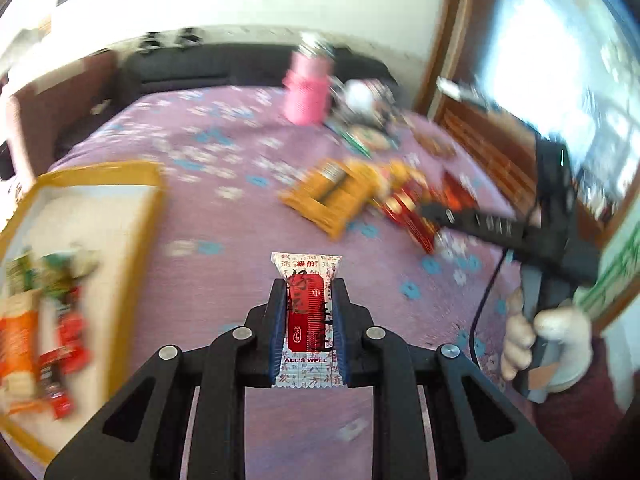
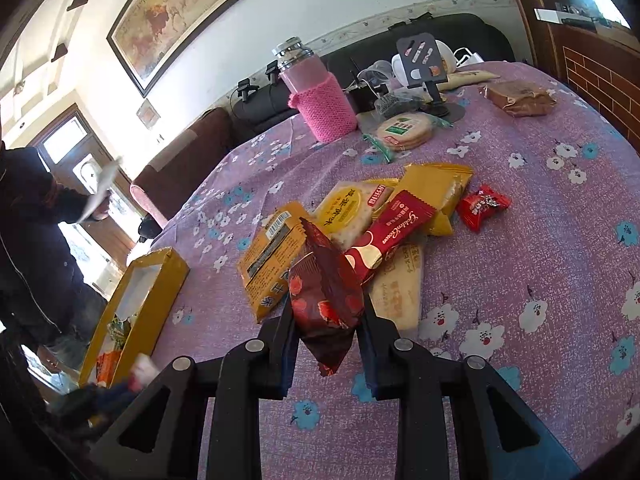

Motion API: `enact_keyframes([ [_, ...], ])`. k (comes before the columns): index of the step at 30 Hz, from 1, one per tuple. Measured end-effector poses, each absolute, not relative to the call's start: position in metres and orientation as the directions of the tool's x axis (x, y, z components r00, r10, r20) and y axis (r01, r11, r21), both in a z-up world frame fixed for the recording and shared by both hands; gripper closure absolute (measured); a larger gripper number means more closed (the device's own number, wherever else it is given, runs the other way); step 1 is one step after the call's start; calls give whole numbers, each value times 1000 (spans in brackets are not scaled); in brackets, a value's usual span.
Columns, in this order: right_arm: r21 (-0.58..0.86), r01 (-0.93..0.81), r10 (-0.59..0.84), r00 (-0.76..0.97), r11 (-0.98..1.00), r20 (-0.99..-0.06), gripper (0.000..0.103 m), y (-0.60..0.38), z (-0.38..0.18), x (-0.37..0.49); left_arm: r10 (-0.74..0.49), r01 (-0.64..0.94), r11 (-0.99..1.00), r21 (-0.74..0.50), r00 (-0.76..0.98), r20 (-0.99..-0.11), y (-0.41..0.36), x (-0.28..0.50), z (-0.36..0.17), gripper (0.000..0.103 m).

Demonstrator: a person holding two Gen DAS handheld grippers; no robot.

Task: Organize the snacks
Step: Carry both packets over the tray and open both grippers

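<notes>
The left tool [image 1: 310, 312] is pinching a white and red snack packet [image 1: 307, 300] between its blue-padded fingers, the packet standing lengthwise along the fingers and poking out past their tips above the purple flowered surface [image 1: 224, 152]. The yellow box [image 1: 154, 200] is sitting off to that tool's left, close by, with several wrapped snacks already lying inside it, so the packet looks to me like it is heading sideways to the left, long axis roughly in line with the box's long side. The right tool [image 2: 326, 312] is gripping a dark red packet [image 2: 324, 292] that is hanging tilted between its fingers, one corner drooping below them. Just beyond it the remaining pile [image 2: 360, 220] of yellow and red packets is lying heaped on the surface, with a small red candy [image 2: 482, 206] just beside it. From the right tool the same box [image 2: 160, 284] is lying further away, across to the left near the surface's edge, so the left hand is the nearer one to drop first. A pink bottle [image 2: 320, 96] and round crackers [image 2: 404, 130] are standing further back, well apart from the pile.
</notes>
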State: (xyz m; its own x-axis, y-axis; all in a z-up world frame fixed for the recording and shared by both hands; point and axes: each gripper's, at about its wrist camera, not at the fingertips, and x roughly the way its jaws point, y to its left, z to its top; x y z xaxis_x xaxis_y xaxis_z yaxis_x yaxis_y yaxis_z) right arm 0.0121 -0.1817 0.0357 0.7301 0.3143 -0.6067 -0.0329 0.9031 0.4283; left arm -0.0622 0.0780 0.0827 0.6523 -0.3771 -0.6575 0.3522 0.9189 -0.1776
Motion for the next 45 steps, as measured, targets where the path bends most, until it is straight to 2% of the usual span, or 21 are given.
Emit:
enact_keyframes([
  [5, 419, -85, 347, 718, 904, -603, 75, -150, 53, -1, -302, 222, 953, -205, 727, -616, 164, -63, 102, 85],
  [9, 425, -199, 437, 681, 883, -588, 76, -97, 79, -8, -252, 116, 960, -255, 757, -603, 227, -59, 104, 85],
  [13, 437, -313, 532, 610, 843, -587, 76, -35, 98, -5, -214, 52, 961, -273, 765, -607, 266, -52, 97, 84],
  [18, 459, -405, 611, 487, 791, -624, 76, 41, 94, 2, -172, -6, 962, -271, 760, -626, 296, -45, 86, 84],
  [23, 432, -437, 603, 416, 789, -681, 76, 95, 75, 12, -148, -50, 961, -270, 734, -663, 320, -26, 70, 84],
  [31, 418, -396, 554, 346, 818, -757, 76, 133, 43, 47, -157, -77, 953, -293, 702, -695, 335, 0, 53, 83],
  [36, 437, -364, 553, 336, 823, -762, 72, 138, 34, 66, -179, -81, 942, -327, 701, -691, 340, 3, 52, 82],
  [38, 405, -362, 527, 365, 840, -767, 66, 141, 36, 70, -188, -78, 938, -337, 704, -685, 340, -1, 56, 78],
  [40, 353, -370, 490, 401, 859, -774, 55, 144, 41, 72, -199, -74, 934, -350, 706, -680, 341, -5, 61, 74],
  [42, 343, -376, 488, 418, 861, -766, 55, 143, 47, 71, -192, -79, 934, -349, 712, -675, 340, -11, 68, 60],
  [43, 345, -375, 490, 424, 860, -762, 55, 140, 50, 70, -184, -83, 935, -346, 718, -671, 339, -16, 74, 50],
  [45, 364, -370, 506, 435, 855, -745, 55, 129, 59, 66, -179, -80, 935, -346, 735, -654, 336, -25, 83, 44],
])
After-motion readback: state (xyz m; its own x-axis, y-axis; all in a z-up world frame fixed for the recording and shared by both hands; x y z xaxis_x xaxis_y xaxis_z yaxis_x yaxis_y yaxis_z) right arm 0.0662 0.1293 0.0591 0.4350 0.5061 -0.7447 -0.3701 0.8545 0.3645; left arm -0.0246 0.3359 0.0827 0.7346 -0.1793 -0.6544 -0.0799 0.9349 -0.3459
